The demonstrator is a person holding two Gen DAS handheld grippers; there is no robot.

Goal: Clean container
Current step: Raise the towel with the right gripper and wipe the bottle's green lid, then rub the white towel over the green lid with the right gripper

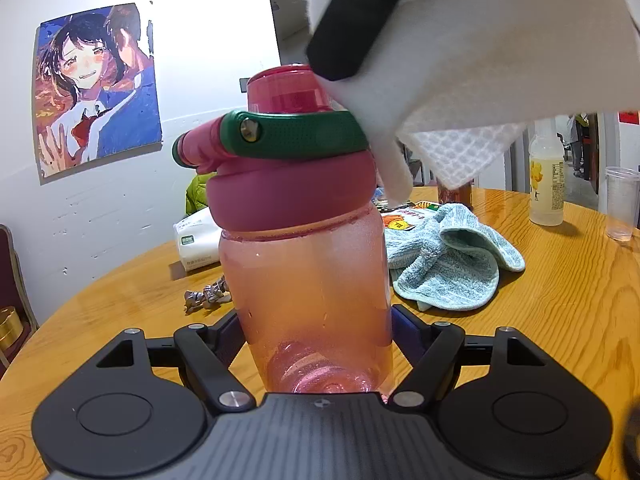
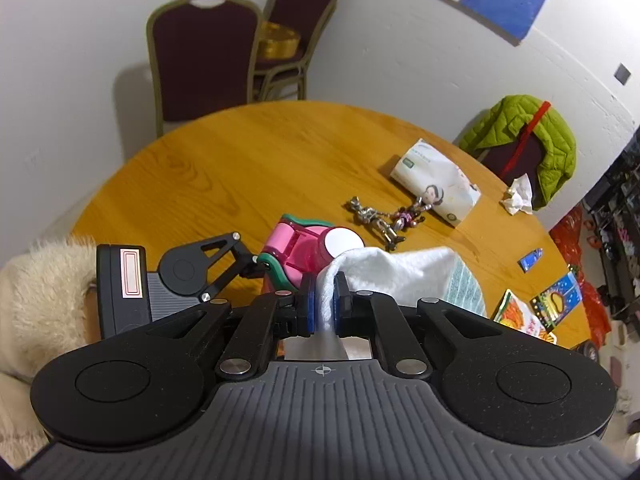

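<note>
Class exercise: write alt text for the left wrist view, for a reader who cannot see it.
The left tongs grip an upright pink bottle over a round wooden table, while the right tongs hold a white cloth beside its lid.

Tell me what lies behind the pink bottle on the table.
Behind the pink bottle lie a blue towel, a white tissue pack and small toy figures. Whatever sits directly behind the bottle is covered.

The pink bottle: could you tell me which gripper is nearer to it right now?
Left. The left gripper clamps the pink bottle around its lower body; the right gripper, pinching a white cloth, hangs just above the bottle's cap.
</note>
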